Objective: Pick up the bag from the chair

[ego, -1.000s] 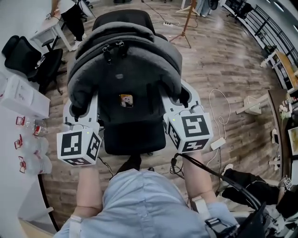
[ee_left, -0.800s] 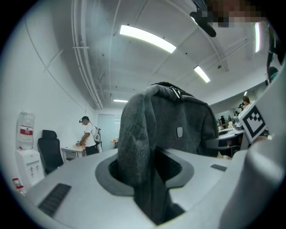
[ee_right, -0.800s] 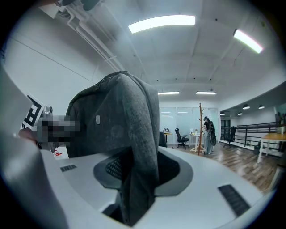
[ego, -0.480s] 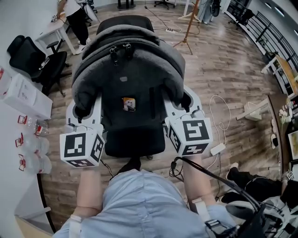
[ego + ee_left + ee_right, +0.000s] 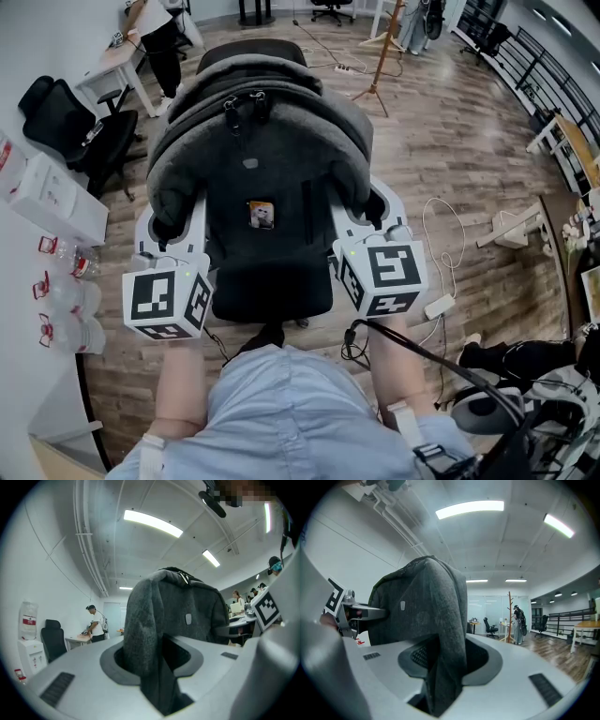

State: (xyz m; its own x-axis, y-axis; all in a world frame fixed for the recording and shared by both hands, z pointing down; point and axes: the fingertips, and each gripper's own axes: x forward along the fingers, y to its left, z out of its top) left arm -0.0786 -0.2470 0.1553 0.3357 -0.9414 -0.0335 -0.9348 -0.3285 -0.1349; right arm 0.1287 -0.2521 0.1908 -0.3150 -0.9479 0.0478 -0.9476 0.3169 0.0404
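A grey backpack (image 5: 258, 141) hangs between my two grippers above the black chair (image 5: 272, 281), with its zip pulls at the top. My left gripper (image 5: 171, 225) is shut on the bag's left side fabric (image 5: 150, 634). My right gripper (image 5: 370, 211) is shut on the right side fabric (image 5: 445, 620). In the left gripper view the cloth runs down between the jaws of the left gripper (image 5: 157, 672). The right gripper (image 5: 443, 672) pinches its fold the same way. The bag hides the chair's backrest and most of its seat.
A second black office chair (image 5: 70, 122) stands at the left, with white boxes (image 5: 47, 192) and water bottles (image 5: 66, 253) beside it. A wooden coat stand (image 5: 380, 47) rises behind. A white cable and adapter (image 5: 439, 302) lie on the wooden floor at the right. A person (image 5: 159, 37) stands at a far desk.
Both grippers and the bag have shifted slightly farther from me, and the bag sits a little higher in view. The grips are unchanged.
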